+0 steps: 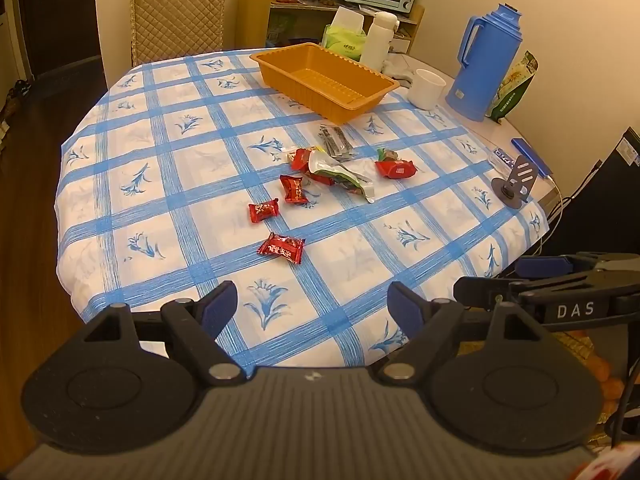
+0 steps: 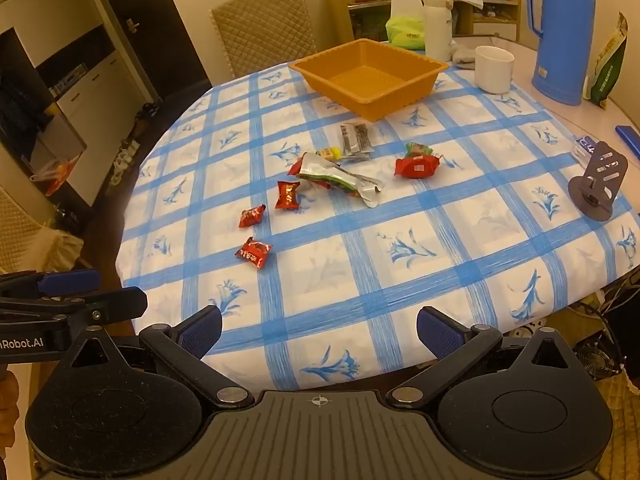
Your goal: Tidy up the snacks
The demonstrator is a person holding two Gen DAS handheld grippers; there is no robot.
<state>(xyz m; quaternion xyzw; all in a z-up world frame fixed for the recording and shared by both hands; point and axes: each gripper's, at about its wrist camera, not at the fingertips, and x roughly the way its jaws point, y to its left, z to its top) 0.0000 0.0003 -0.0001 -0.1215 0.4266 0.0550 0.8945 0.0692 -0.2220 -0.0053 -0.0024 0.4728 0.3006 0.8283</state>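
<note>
Red-wrapped sweets [image 1: 280, 246] lying loose mid-cloth, at twelve o'clock of both tools, orange tray [image 1: 384, 84] waiting empty beyond them. Hovering at the table's [image 1: 160, 184] near edge, left gripper [image 1: 312, 308] and right gripper [image 2: 319, 330] spread wide, pinching nothing. Likely just starting; next, reaching for the nearest sweet, closing gently on its crinkly wrapper

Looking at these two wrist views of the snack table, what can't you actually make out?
- Wrapper print: too small to read in either view, e.g. nearest red candy.
- Snacks under the silver pouch: partly covered by it in both views.
- Table beneath the cloth: covered, apart from its far right part.
- Right gripper in the left view: cut off by the edge.
- Tray near wall's outside: faces away.
</note>
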